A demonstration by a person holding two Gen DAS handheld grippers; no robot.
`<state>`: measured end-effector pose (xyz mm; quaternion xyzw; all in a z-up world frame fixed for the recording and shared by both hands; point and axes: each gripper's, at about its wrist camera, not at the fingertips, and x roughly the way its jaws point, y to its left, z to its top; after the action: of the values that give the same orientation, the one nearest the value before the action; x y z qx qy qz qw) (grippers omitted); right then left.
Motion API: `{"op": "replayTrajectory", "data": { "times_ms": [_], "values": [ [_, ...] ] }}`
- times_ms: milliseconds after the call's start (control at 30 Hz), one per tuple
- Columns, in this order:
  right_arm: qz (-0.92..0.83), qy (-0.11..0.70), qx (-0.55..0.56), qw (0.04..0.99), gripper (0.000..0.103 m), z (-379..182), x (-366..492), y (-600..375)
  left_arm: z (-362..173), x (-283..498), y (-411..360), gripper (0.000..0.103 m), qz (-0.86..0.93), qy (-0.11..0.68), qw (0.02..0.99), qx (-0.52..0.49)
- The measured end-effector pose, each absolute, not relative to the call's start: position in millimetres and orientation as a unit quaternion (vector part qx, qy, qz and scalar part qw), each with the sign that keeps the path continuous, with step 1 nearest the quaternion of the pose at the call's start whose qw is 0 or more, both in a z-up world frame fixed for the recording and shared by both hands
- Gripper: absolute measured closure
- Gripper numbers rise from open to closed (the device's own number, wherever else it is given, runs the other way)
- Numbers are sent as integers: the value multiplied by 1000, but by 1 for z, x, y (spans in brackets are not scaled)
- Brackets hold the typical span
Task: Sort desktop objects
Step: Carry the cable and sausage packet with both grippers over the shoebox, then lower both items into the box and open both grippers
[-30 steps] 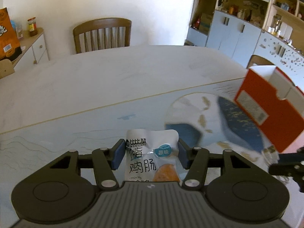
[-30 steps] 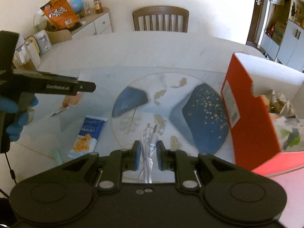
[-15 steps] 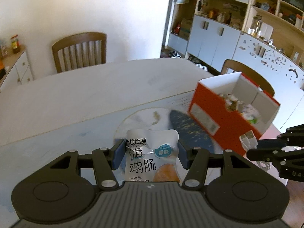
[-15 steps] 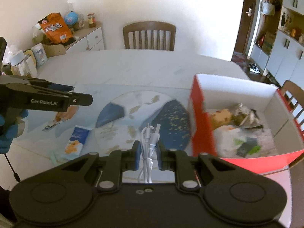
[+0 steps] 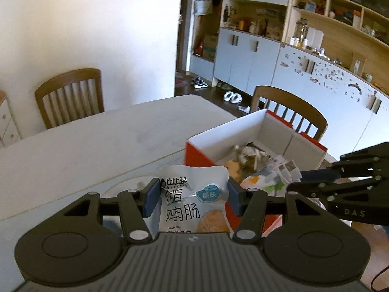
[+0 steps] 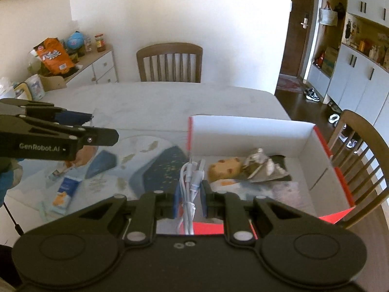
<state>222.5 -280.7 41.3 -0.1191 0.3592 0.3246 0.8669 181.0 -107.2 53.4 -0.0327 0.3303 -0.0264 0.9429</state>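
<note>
My left tool (image 5: 193, 198) is clenched on a white snack pouch (image 5: 194, 202), blue pads pressing both its side edges, pouch upright btwn them. Right tool (image 6: 190, 200) is clamped tight on a bundled white cable (image 6: 189, 194), plugs sticking out at 12 o'clock past the fingertips.

In left wrist view the red box (image 5: 197, 150) w/ white inside sits just past the pouch, at 1 o'clock; wrappers & packets already lie in it. My right tool comes in from 3 o'clock, cable ends over the box's open top.

In right wrist view the cable plugs overlap the box's near-left corner; box interior spreads toward 2 o'clock. Left tool shows at 9 o'clock, above the counter (image 6: 170, 102). Below it on the patterned mat (image 6: 155, 170), at 8 o'clock, a blue-white snack packet (image 6: 65, 192) lies flat. Wooden chair (image 6: 169, 63) stands at 12 o'clock behind the counter, another at 3 o'clock beside the box
</note>
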Motion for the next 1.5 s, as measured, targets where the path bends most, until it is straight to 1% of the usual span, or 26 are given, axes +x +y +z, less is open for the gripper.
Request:
{"op": "replayTrajectory", "data": {
  "times_ms": [367, 733, 1167, 1500],
  "values": [
    [320, 354, -128, 870, 86, 42, 266, -328, 51, 234, -167, 47, -44, 337, 940, -22],
    [309, 356, -134, 872, 86, 33, 310, -362, 45, 280, -203, 47, -43, 341, 939, 10],
    [299, 373, -148, 866, 86, 7, 366, -368, 10, 338, -223, 46, -60, 386, 920, 23],
    [293, 382, -177, 858, 86, -21, 408, -349, -14, 371, -240, 46, -63, 403, 910, 71]
  ]
}}
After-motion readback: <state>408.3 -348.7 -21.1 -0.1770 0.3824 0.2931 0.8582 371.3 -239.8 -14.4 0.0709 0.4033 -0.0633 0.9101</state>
